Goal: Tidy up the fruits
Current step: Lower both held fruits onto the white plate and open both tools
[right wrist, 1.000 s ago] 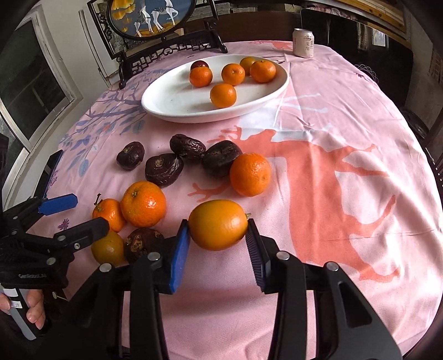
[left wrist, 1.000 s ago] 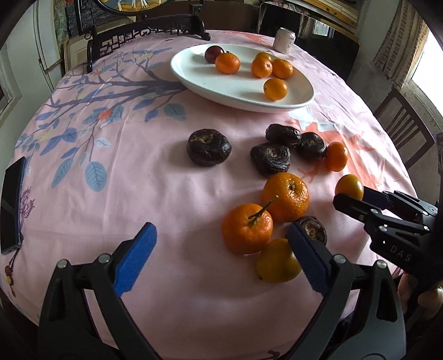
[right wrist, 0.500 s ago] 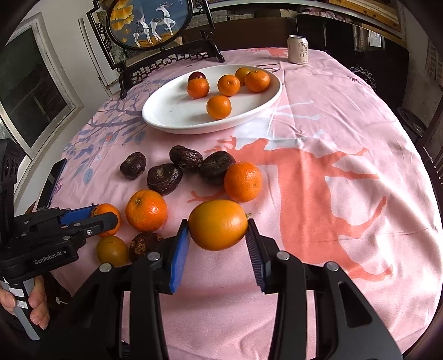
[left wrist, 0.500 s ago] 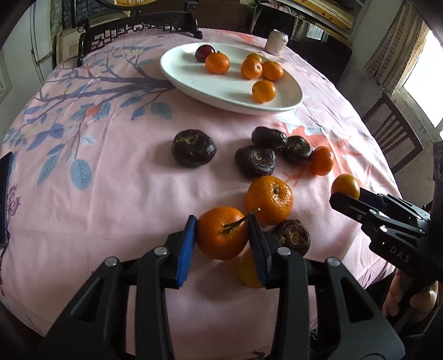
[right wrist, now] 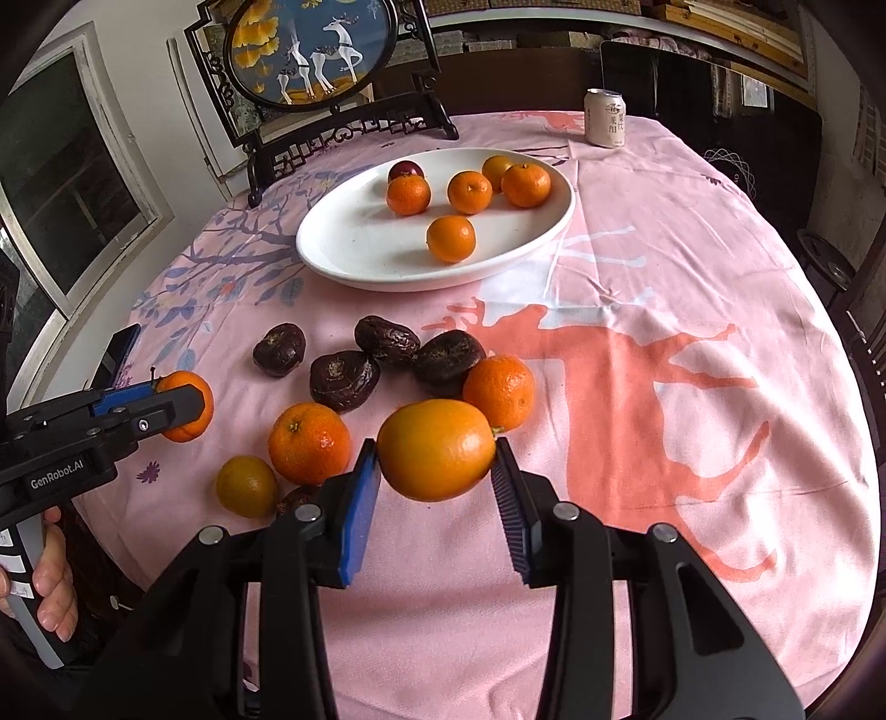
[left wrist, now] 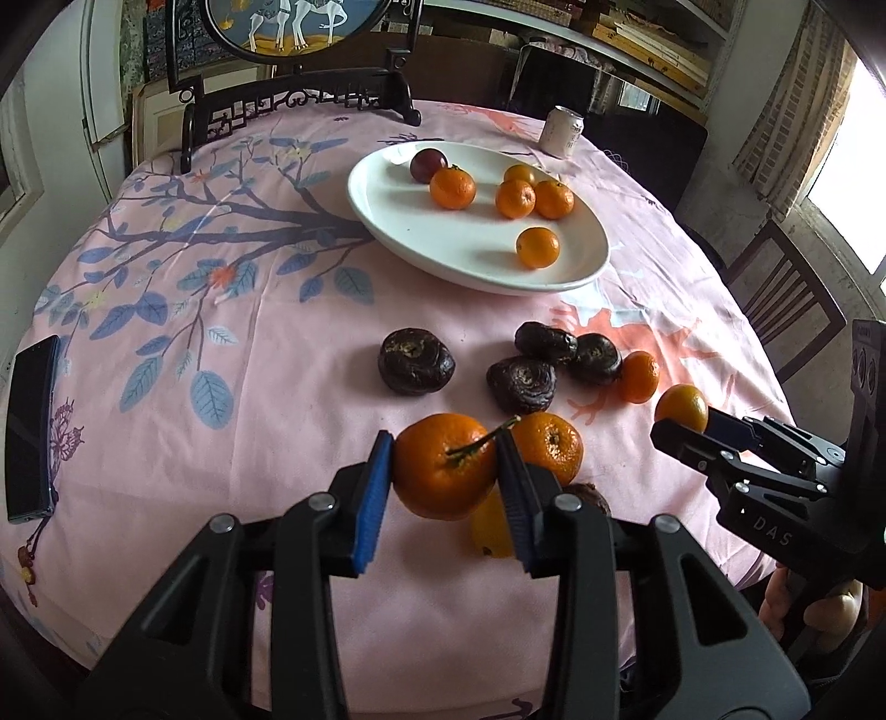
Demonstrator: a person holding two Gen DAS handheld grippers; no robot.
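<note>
My left gripper (left wrist: 443, 476) is shut on a stemmed tangerine (left wrist: 443, 471), held a little above the pink cloth. My right gripper (right wrist: 437, 465) is shut on a smooth orange fruit (right wrist: 436, 448), also lifted; it shows at the right of the left wrist view as the orange fruit (left wrist: 682, 407). A white oval plate (right wrist: 343, 243) at the back holds several tangerines and one dark plum (right wrist: 405, 168). On the cloth between lie several wrinkled dark fruits (left wrist: 416, 361), two tangerines (right wrist: 310, 443) (right wrist: 499, 391) and a small yellow-orange fruit (right wrist: 246, 486).
A drink can (right wrist: 604, 118) stands behind the plate, with a framed deer screen (right wrist: 302, 50) on a dark stand at the back left. A phone (left wrist: 30, 426) lies at the table's left edge. Chairs stand to the right of the table.
My left gripper closed on the stemmed tangerine and lifted it off the cloth. The right gripper kept hold of its orange fruit and hardly moved.
</note>
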